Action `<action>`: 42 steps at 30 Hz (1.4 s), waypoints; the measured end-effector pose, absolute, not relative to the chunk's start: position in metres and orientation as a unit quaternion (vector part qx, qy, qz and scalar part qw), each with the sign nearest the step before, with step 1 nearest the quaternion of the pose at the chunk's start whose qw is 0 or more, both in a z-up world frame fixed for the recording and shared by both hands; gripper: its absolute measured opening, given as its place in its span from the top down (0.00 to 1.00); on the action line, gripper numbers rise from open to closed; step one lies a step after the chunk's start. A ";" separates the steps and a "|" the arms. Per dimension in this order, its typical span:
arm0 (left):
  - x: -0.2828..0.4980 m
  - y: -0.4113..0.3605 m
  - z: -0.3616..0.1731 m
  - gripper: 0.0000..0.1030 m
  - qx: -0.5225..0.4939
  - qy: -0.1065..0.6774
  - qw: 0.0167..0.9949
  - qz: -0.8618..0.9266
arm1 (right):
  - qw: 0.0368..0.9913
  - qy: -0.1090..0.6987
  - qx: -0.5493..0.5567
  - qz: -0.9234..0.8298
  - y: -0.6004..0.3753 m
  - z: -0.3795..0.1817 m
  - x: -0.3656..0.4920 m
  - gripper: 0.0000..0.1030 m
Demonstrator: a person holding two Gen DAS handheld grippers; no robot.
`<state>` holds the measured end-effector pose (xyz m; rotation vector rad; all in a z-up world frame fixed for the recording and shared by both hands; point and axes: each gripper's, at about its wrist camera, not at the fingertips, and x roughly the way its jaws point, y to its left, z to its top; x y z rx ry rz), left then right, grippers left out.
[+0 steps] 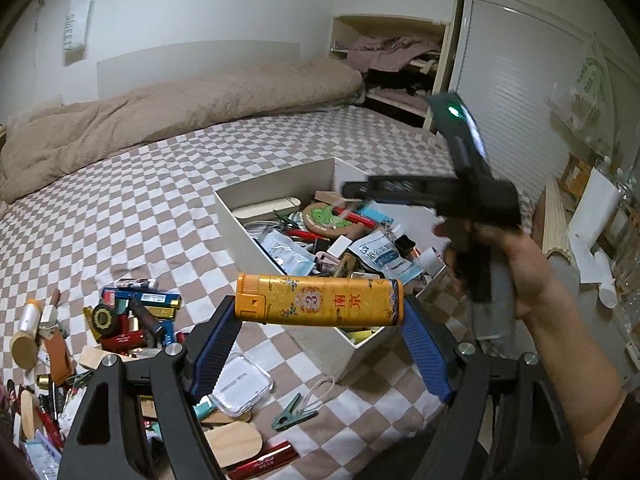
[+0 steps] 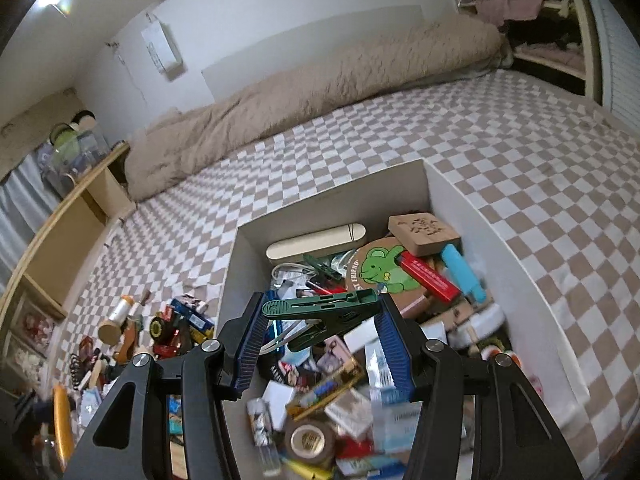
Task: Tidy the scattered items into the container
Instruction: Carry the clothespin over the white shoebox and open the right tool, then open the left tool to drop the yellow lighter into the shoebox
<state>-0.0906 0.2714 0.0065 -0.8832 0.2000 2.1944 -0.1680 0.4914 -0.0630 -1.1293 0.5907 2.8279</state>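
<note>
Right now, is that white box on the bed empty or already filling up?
Filling up. The white box holds a jumble: a red lighter, a blue lighter, a cream case and packets.

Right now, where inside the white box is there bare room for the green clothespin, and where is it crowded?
Bare floor shows only at the far end of the white cardboard box, behind the cream oblong case and wooden square block. Everything nearer is piled up.

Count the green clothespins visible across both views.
3: one green clothespin clamped in the right gripper, one in the white box, one loose on the checkered bedsheet. The clutter may hide more.
</note>
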 end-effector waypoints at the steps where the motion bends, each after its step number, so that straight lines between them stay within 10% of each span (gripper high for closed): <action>1: -0.092 0.275 0.005 0.22 -0.347 0.079 0.375 0.856 | 0.020 0.190 -0.369 0.910 0.492 -0.065 -0.173 0.46; 7: -0.105 0.297 -0.008 0.22 -0.360 0.075 0.381 0.849 | 0.045 0.207 -0.385 0.898 0.510 -0.076 -0.196 0.44; 11: -0.110 0.310 -0.015 0.22 -0.367 0.075 0.388 0.842 | 0.050 0.220 -0.373 0.900 0.524 -0.076 -0.197 0.08; 42: -0.145 0.387 -0.062 0.22 -0.504 0.017 0.336 0.795 | 0.039 0.248 -0.322 0.913 0.547 -0.054 -0.135 0.07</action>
